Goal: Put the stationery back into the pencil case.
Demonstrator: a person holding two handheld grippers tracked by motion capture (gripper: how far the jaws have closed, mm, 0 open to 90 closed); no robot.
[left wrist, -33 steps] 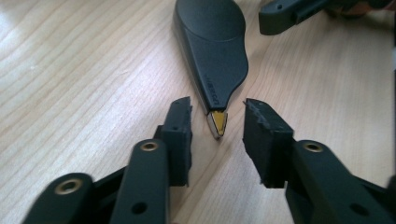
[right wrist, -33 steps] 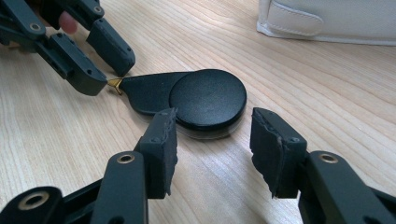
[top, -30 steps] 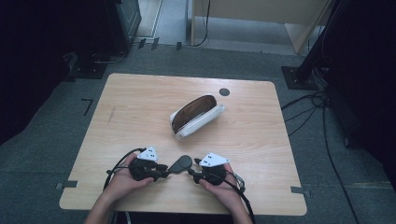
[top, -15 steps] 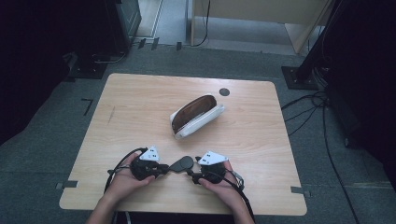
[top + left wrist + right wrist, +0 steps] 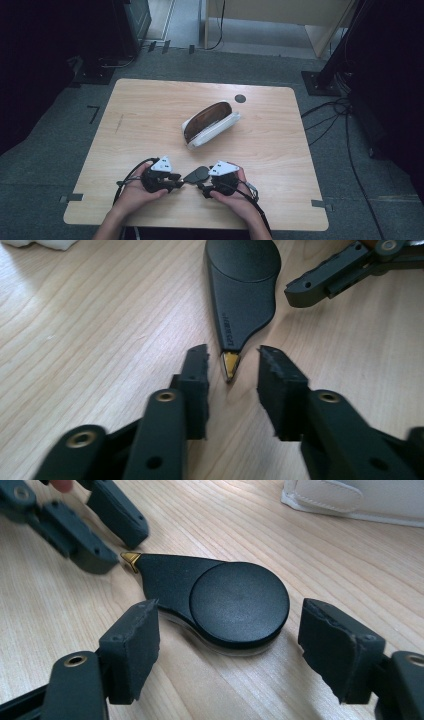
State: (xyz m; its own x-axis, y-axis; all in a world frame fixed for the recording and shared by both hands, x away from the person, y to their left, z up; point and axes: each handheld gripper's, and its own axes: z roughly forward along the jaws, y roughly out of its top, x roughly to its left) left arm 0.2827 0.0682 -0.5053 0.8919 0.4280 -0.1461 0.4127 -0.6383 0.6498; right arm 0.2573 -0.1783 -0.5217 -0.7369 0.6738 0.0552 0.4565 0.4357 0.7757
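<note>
Two hand-held grippers, left (image 5: 231, 372) and right (image 5: 227, 645), open, jaws just opening, around a black teardrop-shaped object (image 5: 196, 174) on the pale wooden table (image 5: 150, 110), grey carpet (image 5: 50, 165) around.

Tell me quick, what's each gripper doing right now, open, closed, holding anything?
Left gripper: open, jaws just opened, either side of the gold tip of the black teardrop-shaped tool, not pressing it.
Right gripper: open, jaws just widened around the tool's round end, holding nothing.

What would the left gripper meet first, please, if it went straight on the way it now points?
Most likely the gold tip of the black teardrop-shaped object, which lies just ahead between the left gripper's open jaws.
</note>
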